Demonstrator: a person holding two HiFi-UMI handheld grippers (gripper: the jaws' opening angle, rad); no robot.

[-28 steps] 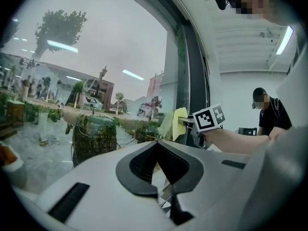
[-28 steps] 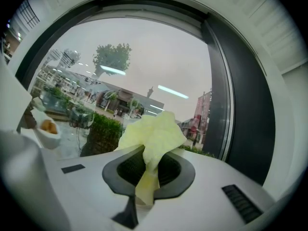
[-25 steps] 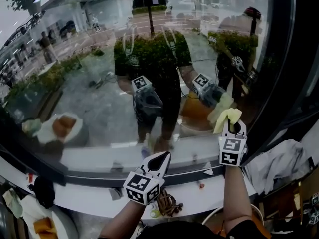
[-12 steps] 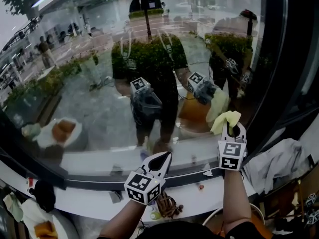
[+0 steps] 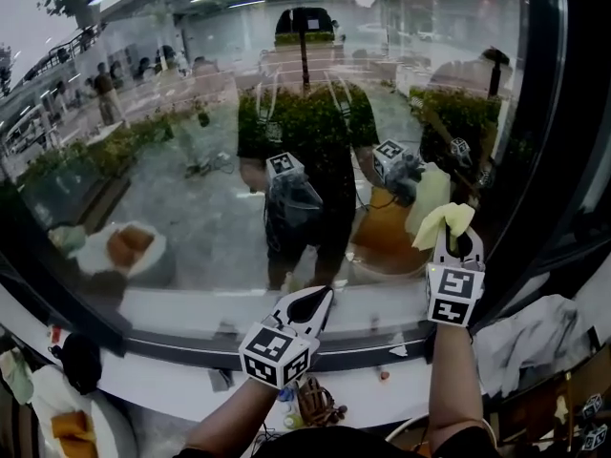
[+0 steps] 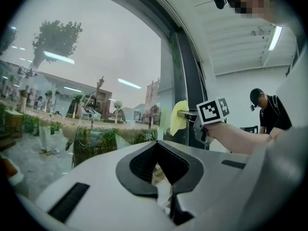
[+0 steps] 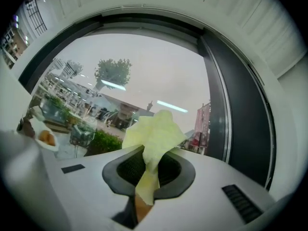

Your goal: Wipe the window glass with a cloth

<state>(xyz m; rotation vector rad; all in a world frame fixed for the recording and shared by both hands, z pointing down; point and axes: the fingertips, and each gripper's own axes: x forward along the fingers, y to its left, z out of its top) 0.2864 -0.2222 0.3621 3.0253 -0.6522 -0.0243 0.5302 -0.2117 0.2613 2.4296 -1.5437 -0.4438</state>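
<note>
The left gripper (image 5: pixel 307 305), at 6 o'clock in the head view, is clenched on nothing and sits low over the white sill (image 5: pixel 162 375), short of the pane. It is best kept out of the wiping path. The window glass (image 5: pixel 181 170) fills the upper view and is thick with reflections, so any dirt is hard to judge.

At 4 o'clock the right gripper (image 5: pixel 458 246) is clamped on the yellow cloth (image 5: pixel 441 220), close by the dark frame (image 5: pixel 549 160). Whether the cloth touches the glass I cannot tell. To wipe well, press the bunched cloth, not the jaw tips, against the glass and sweep in overlapping strokes toward 9 o'clock.

The cloth is pale yellow, soft and crumpled. It rises in a peak above the jaws, with a narrow tail pinched between them.
</note>
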